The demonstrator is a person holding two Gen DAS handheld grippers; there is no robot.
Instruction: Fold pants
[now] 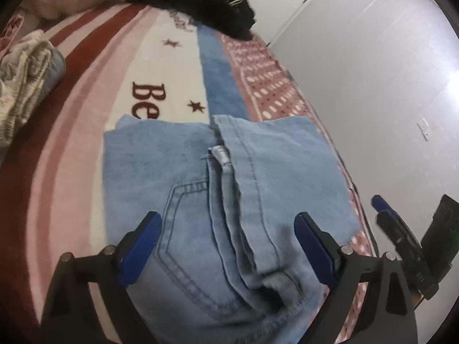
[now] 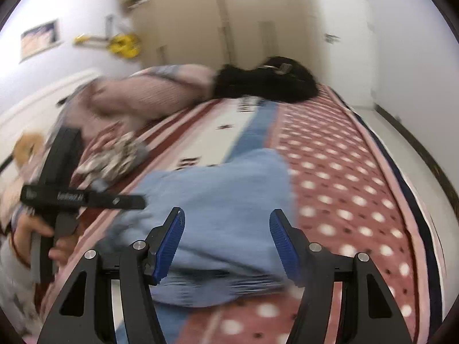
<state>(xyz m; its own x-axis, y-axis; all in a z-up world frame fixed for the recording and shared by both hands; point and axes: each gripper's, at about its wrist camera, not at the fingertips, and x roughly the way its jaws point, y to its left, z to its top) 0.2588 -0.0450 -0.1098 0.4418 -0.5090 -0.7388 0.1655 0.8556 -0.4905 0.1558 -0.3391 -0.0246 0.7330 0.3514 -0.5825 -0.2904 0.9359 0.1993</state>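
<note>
We see a bed blanket (image 1: 86,91) with red stripes and stars, and on it the light blue jeans (image 1: 200,177) folded in a stack near its dotted edge. Our left gripper (image 1: 226,243) hovers over the back pocket (image 1: 186,229), jaws apart; our right gripper (image 2: 226,246) likewise spread, holding nothing.

Light-blue denim pants (image 1: 200,177) on red-pink-white striped, starred, dotted blanket (image 1: 86,91)
</note>
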